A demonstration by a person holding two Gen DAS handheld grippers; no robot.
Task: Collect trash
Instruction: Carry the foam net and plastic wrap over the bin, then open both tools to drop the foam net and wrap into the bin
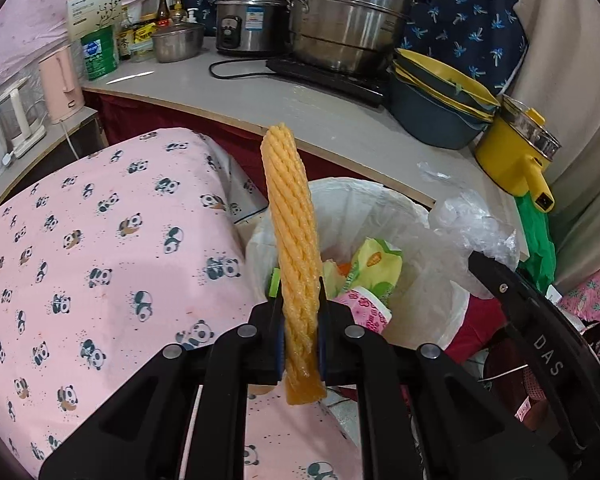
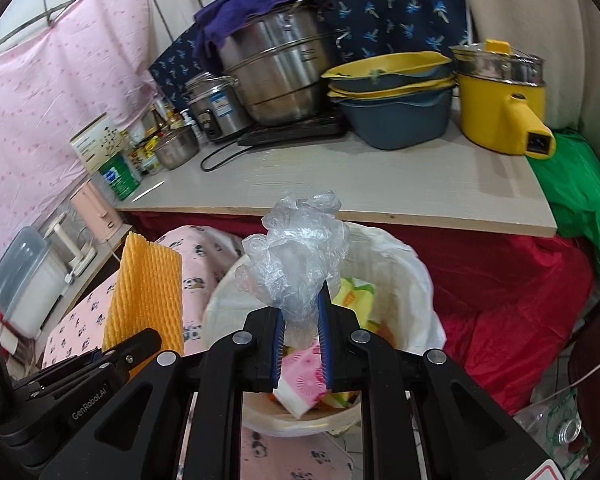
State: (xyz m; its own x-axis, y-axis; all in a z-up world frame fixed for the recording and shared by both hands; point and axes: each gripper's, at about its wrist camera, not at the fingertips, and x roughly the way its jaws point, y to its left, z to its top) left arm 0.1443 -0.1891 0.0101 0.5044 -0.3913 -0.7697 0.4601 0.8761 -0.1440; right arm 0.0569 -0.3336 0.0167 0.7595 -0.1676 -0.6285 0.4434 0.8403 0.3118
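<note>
My left gripper [image 1: 299,300] is shut on an orange foam fruit net [image 1: 292,240] that stands upright between the fingers, just left of a trash bin lined with a white bag [image 1: 432,280]. The net also shows in the right wrist view [image 2: 146,284]. My right gripper [image 2: 302,304] is shut on a crumpled clear plastic bag [image 2: 296,248], held above the bin's white liner [image 2: 404,264]. The bin holds a pink paper cup [image 2: 304,380] and green-yellow wrappers [image 1: 376,264]. The right gripper's body [image 1: 540,340] shows at the right of the left wrist view.
A grey counter [image 2: 340,184] behind the bin carries steel pots [image 2: 276,68], stacked blue-yellow basins [image 2: 396,96], a yellow electric pot [image 2: 500,108] and bottles. A pink panda-print cloth [image 1: 92,256] covers something left of the bin. Red cloth [image 2: 520,304] lies right of it.
</note>
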